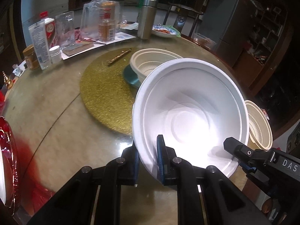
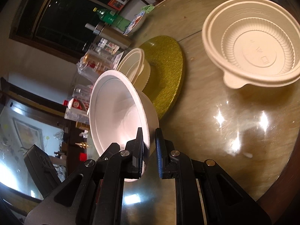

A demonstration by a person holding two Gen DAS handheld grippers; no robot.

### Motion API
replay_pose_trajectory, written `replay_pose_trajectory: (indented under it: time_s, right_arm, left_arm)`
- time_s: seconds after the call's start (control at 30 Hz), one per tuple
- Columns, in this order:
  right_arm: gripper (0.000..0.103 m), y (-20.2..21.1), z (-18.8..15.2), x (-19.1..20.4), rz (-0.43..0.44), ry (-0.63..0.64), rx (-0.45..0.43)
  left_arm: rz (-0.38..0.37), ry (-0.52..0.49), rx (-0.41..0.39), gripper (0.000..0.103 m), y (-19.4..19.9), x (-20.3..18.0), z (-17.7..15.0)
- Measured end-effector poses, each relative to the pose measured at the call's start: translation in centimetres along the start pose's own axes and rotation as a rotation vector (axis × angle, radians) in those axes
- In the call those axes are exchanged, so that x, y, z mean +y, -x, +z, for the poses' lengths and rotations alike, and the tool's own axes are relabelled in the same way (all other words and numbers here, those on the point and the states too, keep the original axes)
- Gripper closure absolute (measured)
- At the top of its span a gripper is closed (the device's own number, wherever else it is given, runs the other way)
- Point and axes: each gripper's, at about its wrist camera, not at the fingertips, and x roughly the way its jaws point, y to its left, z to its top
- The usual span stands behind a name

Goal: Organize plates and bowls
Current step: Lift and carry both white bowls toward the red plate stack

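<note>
A white bowl (image 1: 189,112) hangs tilted above the round table, its opening turned toward the left wrist camera. My left gripper (image 1: 148,150) is shut on its near rim, one pad inside and one outside. My right gripper (image 2: 149,136) is shut on the rim of the same white bowl (image 2: 120,108); one of its fingers (image 1: 236,148) shows at the bowl's lower right edge. A beige bowl (image 1: 150,61) sits on a teal plate (image 1: 131,77) on the gold mat (image 1: 105,91). A second beige bowl (image 2: 253,54) stands alone on the table beyond the white one.
Bottles, glass jars and a steel flask (image 1: 146,20) crowd the table's far side, beside a patterned dish with food (image 1: 165,31). A gold stick (image 1: 119,56) lies on the mat. A red plate (image 1: 7,159) is at the left edge. The table's rim (image 2: 281,178) is near.
</note>
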Motion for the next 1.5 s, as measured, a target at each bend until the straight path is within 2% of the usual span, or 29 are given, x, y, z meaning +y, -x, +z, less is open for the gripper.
replay_pose_trajectory:
  time_s: [0.33,0.77,1.5]
  right_arm:
    - [0.091,-0.8,-1.7,3.0,0.025,0.077,0.030]
    - [0.091,-2.4,-5.0,9.3,0.113,0.234,0.077]
    - [0.091,-4.7,-10.2,16.7,0.209,0.393,0.167]
  left_arm:
    - [0.015,0.055,-0.043,0.088,2.6,3.3,-0.9]
    - [0.074,0.142,-0.167,0.088,8.0,8.2,-2.1]
    - [0.105,0.267,-0.290,0.088,14.6,15.2,-4.7]
